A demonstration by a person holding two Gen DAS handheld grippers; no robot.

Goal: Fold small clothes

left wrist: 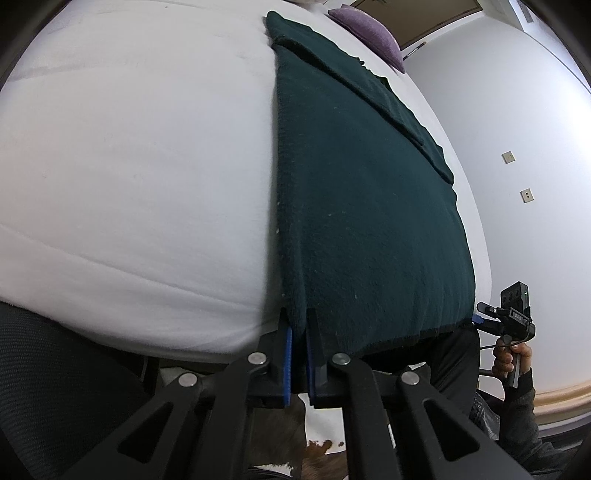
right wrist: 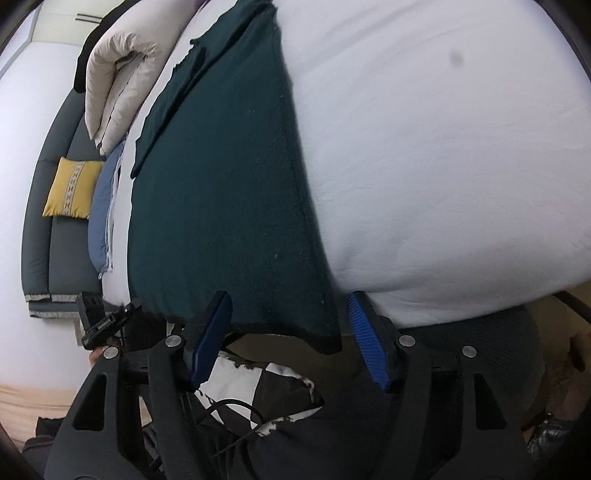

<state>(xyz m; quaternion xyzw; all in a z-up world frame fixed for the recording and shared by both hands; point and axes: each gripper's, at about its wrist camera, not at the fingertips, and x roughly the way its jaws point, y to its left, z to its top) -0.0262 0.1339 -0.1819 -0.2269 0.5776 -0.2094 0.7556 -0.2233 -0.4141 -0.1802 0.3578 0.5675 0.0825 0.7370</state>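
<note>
A dark green knit garment [left wrist: 369,206] lies flat and lengthwise on the white bed, a folded flap along its far right side. My left gripper [left wrist: 298,325] is shut on the garment's near left corner at the bed's edge. In the right wrist view the garment [right wrist: 221,206] hangs slightly over the bed edge. My right gripper [right wrist: 290,325] is open, its blue pads [right wrist: 210,339] standing either side of the near right corner without touching it. The right gripper also shows in the left wrist view [left wrist: 506,321], held by a hand.
The white bed [left wrist: 140,177] stretches wide on both sides of the garment. A purple pillow [left wrist: 369,29] lies at the far end. A folded cream duvet [right wrist: 122,74], a blue pillow [right wrist: 101,206] and a yellow cushion [right wrist: 72,188] on a grey sofa lie to the left.
</note>
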